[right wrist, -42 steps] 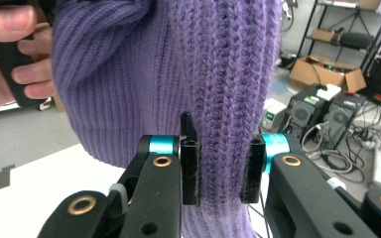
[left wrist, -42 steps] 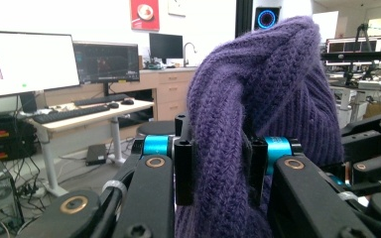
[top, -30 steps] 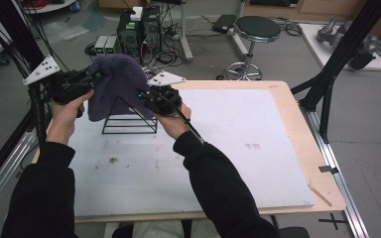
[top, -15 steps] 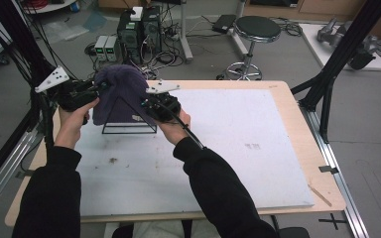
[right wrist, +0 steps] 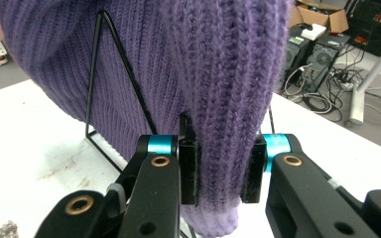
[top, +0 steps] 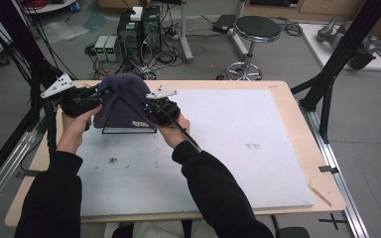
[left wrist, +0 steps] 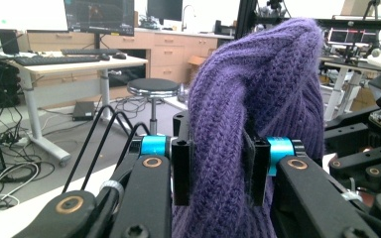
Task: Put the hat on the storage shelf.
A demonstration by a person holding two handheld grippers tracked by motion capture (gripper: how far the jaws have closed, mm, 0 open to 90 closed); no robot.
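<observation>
Purple beanie (top: 124, 99) over wire stand (top: 129, 130)

A white mat (top: 238, 148) covered most of the wooden table (top: 297, 106), bearing a dark smudge (top: 113, 160) near its left part and a faint mark (top: 252, 146) toward the right; a round black stool (top: 254, 30) stood on the floor beyond the far edge; two computer towers (top: 140, 29) sat amid tangled cables (top: 166, 52). In the left gripper view, a desk (left wrist: 69, 62) carried a keyboard (left wrist: 54, 59) beneath a monitor (left wrist: 99, 15); wooden cabinets (left wrist: 173, 54) lined the wall behind.
</observation>
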